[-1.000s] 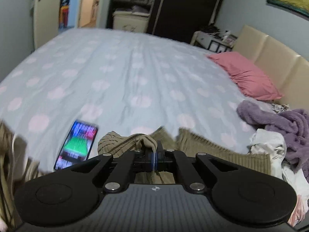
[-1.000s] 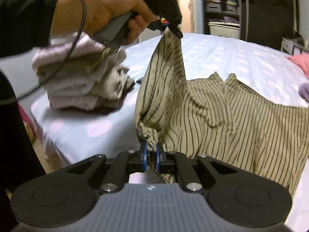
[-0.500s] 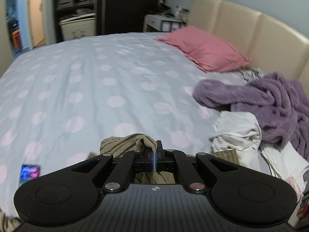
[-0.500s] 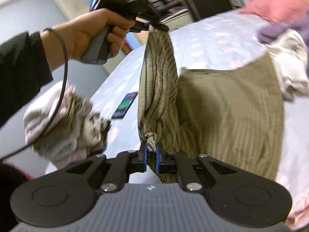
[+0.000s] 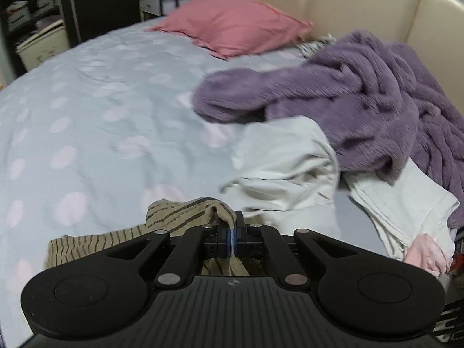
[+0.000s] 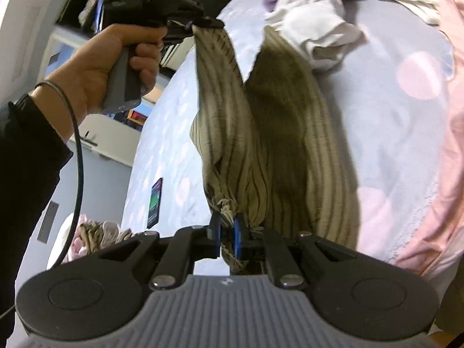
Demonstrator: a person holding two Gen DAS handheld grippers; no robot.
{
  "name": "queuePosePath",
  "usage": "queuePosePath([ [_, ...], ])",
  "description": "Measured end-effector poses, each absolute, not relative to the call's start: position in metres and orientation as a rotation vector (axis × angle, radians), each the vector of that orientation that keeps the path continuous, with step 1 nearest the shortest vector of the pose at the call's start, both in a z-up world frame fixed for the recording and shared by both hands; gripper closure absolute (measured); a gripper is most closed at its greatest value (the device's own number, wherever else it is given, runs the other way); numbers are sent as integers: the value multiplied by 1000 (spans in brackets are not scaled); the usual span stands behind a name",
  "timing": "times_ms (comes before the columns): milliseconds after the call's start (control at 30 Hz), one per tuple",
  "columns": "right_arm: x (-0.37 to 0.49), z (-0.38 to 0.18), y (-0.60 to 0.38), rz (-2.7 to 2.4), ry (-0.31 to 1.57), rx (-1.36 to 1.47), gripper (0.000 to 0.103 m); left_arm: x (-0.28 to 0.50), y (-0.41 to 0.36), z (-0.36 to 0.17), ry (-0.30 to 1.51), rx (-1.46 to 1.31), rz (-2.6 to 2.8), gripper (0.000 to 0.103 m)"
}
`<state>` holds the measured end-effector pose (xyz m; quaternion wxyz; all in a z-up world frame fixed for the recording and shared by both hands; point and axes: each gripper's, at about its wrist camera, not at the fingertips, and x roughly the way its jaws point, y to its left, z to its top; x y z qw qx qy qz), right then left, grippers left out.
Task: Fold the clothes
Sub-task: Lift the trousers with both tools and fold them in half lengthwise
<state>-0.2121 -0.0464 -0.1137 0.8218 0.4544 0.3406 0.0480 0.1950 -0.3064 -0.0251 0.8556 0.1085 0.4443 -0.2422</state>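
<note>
A beige shirt with dark stripes (image 6: 261, 133) hangs in the air above the bed, stretched between both grippers. My right gripper (image 6: 227, 232) is shut on a bunched, knotted corner of it. My left gripper (image 5: 232, 236) is shut on another corner, and the striped shirt (image 5: 179, 214) bulges over its fingers. In the right wrist view the left gripper (image 6: 203, 24) shows at the top, held by a hand (image 6: 110, 66), with the cloth dropping from its tip. The shirt's far part trails toward the bed.
The bed (image 5: 87, 110) has a pale blue cover with pink dots. A purple fleece (image 5: 362, 92), white clothes (image 5: 287, 162) and a pink pillow (image 5: 232, 26) lie toward the headboard. A phone (image 6: 155, 203) and a stack of folded clothes (image 6: 92, 235) sit near the bed's edge.
Both grippers have swung toward the headboard side with the shirt still gripped. The shirt has lifted off the bed and hangs folded lengthwise between them.
</note>
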Motion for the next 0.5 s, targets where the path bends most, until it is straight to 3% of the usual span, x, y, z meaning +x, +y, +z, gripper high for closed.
queuePosePath([
  [300,-226,-149,-72,-31,794,1065,93,195,-358,-76,1013,285,-540,101],
  [500,-228,-172,-78,-91,851,1087,93,190,-366,-79,1033,335,-553,82],
])
